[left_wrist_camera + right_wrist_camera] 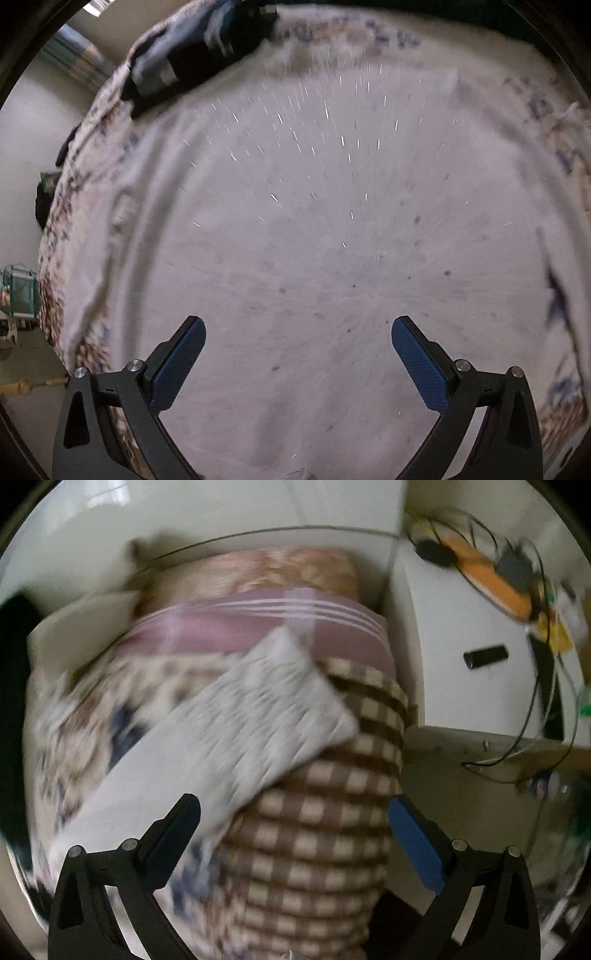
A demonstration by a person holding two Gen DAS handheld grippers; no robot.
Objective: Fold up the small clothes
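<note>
A pale pinkish-white garment (295, 229) with small glittering specks lies spread flat over the patterned bedsheet (74, 192) and fills the left wrist view. My left gripper (297, 325) is open and empty, just above the garment's near part. In the right wrist view a white ribbed cloth (236, 716) lies slanted across a floral sheet (99, 709) and a brown checked blanket (325, 830). My right gripper (293, 805) is open and empty, over the cloth's near edge and the blanket. Both views are motion-blurred.
A dark and white pile of clothes (199, 48) lies at the far left of the bed. The bed's left edge drops to the floor (22, 140). A pink striped cloth (258, 624), a white cabinet (461, 635) and orange items with cables (498, 579) are in the right wrist view.
</note>
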